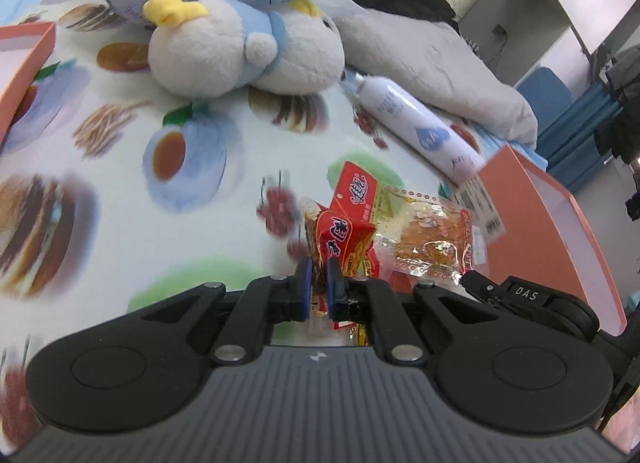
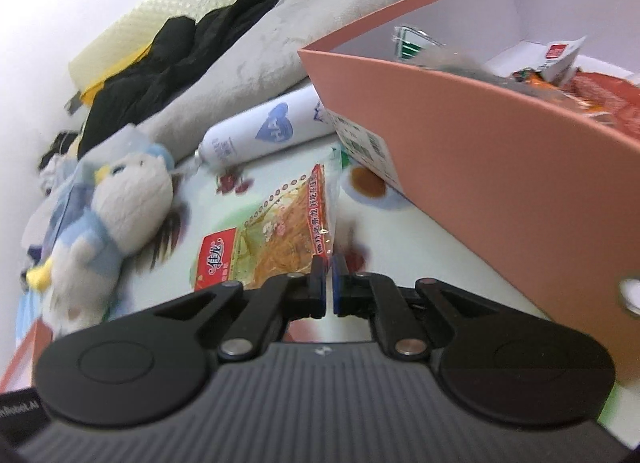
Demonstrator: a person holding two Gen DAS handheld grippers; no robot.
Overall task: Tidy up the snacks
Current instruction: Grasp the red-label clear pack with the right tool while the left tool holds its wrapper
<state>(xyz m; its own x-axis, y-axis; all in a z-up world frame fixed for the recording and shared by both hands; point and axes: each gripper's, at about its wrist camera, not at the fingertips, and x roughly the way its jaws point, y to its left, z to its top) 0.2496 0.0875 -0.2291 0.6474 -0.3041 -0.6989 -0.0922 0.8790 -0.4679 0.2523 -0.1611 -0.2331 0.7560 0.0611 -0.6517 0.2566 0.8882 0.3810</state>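
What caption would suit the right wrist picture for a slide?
Right gripper pinches the corner of a snack packet beside the orange box already holding snacks.

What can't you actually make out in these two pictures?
- Left wrist view: the lower part of the red snack packet is hidden behind the left gripper.
- Right wrist view: the contents of the orange box are mostly hidden by its near wall and blurred.
- Right wrist view: the plush toy is smeared by motion.
- Both views: print on the white bottle is too small to read.
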